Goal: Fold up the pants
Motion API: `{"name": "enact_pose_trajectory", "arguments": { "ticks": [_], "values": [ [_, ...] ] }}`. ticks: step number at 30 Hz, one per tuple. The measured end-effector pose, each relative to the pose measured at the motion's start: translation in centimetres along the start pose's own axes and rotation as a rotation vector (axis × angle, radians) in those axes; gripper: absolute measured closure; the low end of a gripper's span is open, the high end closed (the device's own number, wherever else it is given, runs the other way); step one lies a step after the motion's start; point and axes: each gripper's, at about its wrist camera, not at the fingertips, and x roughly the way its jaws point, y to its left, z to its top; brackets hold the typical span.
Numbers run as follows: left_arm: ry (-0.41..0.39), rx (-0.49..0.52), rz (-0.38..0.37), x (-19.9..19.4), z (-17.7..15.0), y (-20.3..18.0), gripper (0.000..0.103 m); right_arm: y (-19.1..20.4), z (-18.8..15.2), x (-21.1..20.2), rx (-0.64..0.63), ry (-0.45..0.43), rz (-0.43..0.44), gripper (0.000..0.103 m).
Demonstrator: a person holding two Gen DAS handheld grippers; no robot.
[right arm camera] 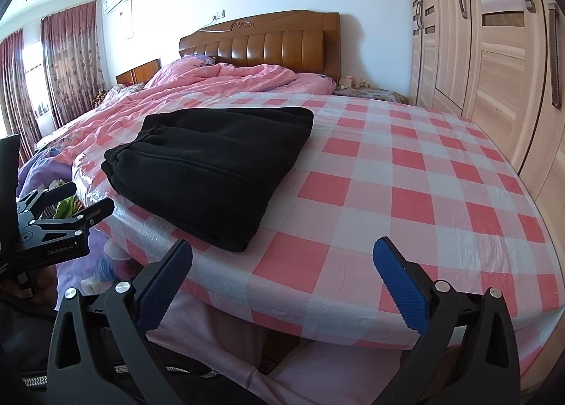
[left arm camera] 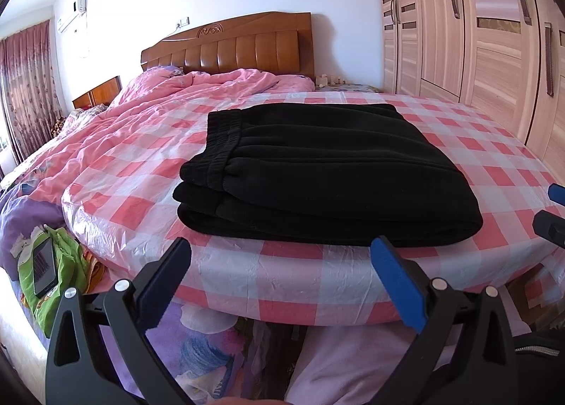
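Observation:
The black pants lie folded into a thick stack on a round table with a red and white checked plastic cover. The waistband faces left. They also show in the right wrist view, on the table's left part. My left gripper is open and empty, held just off the table's near edge in front of the pants. My right gripper is open and empty, at the near edge to the right of the pants. The left gripper's body shows in the right wrist view.
A bed with a pink quilt and wooden headboard lies behind the table. A light wooden wardrobe stands at the right. A phone lies on green cloth at the lower left. The checked cover's right part is bare.

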Motion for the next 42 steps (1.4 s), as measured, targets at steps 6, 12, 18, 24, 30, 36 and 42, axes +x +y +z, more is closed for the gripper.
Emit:
{"name": "enact_pose_trajectory", "arguments": {
  "ticks": [6, 12, 18, 24, 30, 36, 42],
  "values": [
    [0.000, 0.001, -0.001, -0.04, 0.03, -0.08, 0.002, 0.01, 0.01, -0.01, 0.000, 0.000, 0.000, 0.004],
    [0.001, -0.001, -0.004, 0.00, 0.05, -0.03, 0.002, 0.00, 0.02, 0.01, 0.001, 0.001, 0.001, 0.004],
    [0.003, -0.004, -0.004, 0.04, 0.02, 0.00, 0.002, 0.03, 0.02, -0.03, 0.001, 0.000, 0.001, 0.004],
    [0.005, -0.005, -0.007, 0.10, -0.10, 0.16, 0.002, 0.03, 0.00, -0.04, 0.002, 0.001, 0.000, 0.004],
    [0.005, -0.004, -0.007, 0.10, -0.11, 0.15, 0.002, -0.01, 0.02, -0.03, 0.003, 0.001, 0.001, 0.004],
    [0.004, -0.004, -0.007, 0.09, -0.10, 0.12, 0.002, -0.02, 0.03, -0.03, 0.002, 0.001, 0.001, 0.004],
    [0.003, -0.003, -0.009, 0.10, -0.13, 0.23, 0.002, 0.03, 0.03, -0.06, 0.003, 0.002, 0.001, 0.004]
  ]
}}
